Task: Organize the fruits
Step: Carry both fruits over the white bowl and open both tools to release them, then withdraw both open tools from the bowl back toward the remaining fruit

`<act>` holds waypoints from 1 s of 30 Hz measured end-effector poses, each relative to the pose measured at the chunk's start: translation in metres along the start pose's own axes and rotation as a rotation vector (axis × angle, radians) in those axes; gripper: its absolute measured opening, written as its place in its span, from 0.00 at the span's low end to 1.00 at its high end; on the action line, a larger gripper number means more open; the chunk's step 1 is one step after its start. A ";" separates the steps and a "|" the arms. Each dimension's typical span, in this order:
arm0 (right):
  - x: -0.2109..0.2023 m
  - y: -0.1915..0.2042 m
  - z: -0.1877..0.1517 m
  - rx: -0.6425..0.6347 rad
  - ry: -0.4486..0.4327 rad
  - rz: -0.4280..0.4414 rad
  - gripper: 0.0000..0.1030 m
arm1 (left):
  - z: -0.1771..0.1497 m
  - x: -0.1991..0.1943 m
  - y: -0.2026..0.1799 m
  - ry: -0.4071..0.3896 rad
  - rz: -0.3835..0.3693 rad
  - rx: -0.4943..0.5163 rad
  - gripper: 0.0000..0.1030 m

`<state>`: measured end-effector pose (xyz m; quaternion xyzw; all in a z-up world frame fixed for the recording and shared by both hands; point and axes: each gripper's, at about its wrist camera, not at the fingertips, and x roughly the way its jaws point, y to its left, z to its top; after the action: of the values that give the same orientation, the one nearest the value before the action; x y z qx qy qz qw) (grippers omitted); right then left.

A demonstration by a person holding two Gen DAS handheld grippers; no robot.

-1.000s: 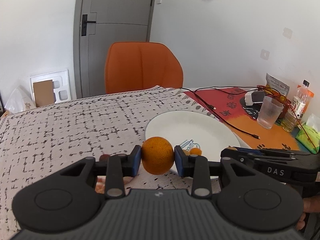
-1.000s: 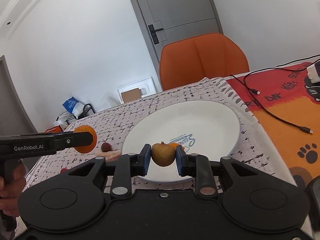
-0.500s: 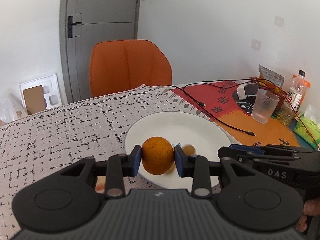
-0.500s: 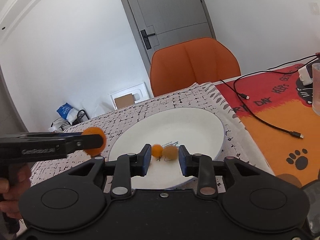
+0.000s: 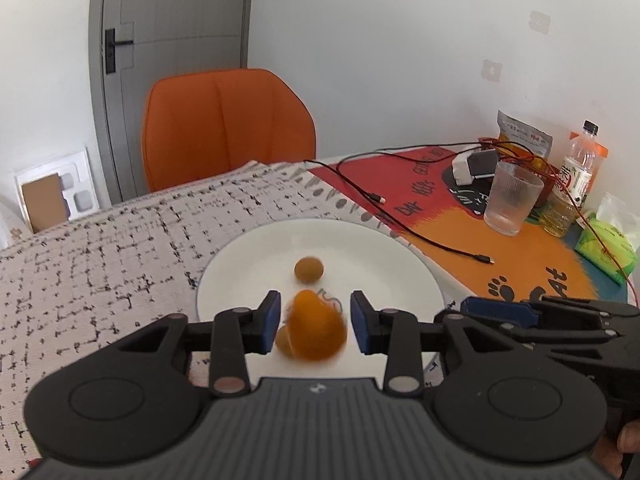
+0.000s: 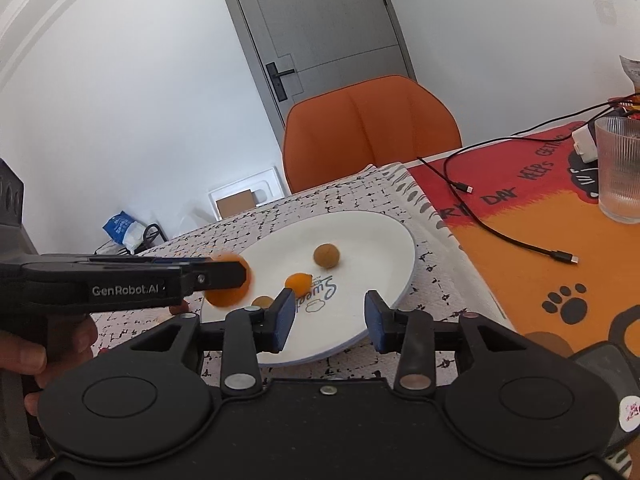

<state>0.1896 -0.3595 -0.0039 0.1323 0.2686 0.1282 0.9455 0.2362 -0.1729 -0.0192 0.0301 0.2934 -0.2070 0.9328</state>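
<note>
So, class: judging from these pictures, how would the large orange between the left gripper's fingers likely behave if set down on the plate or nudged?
The large orange looks round, so it would probably roll on the smooth white plate. Its blur between the open left hand-held gripper fingers suggests it is already moving freely. It may bump the small brown fruit.

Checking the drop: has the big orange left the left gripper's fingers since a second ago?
Yes. The orange is loose and blurred between the open left gripper, low over the plate.
</note>
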 end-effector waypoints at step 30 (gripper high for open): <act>0.000 0.048 -0.006 -0.046 0.002 0.060 1.00 | -0.033 -0.088 0.072 -0.087 0.189 -0.130 0.81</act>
<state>0.1784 -0.3139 0.0068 0.1184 0.2623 0.1629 0.9437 0.1823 -0.0692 -0.0015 -0.0121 0.2614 -0.0998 0.9600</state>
